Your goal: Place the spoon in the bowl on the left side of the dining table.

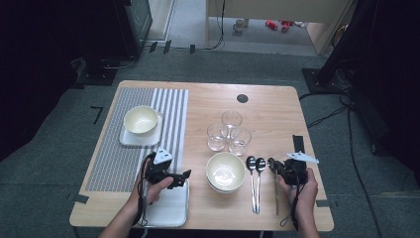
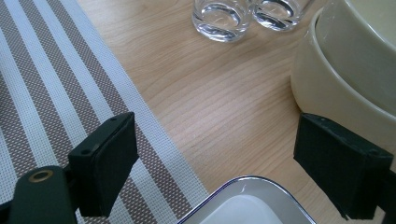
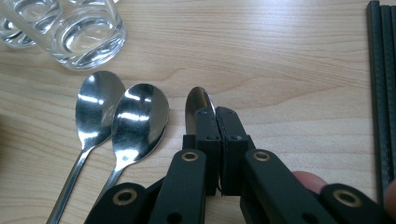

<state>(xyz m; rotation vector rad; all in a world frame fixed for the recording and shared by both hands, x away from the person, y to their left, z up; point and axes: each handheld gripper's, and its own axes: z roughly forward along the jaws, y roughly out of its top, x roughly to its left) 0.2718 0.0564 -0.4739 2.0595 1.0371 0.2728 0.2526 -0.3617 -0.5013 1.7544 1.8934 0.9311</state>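
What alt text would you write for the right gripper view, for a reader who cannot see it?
The right tool is shut on a spoon, held on edge above a wooden table. Two more spoons lie side by side to its left, with clear glasses beyond them and black chopsticks at the right edge.

Dim room, grey carpet

A wooden table [image 1: 277, 106] stands on carpet [image 1: 59, 144]; cables [image 1: 346, 129] trail right, lit doorway [image 1: 257, 20] behind.
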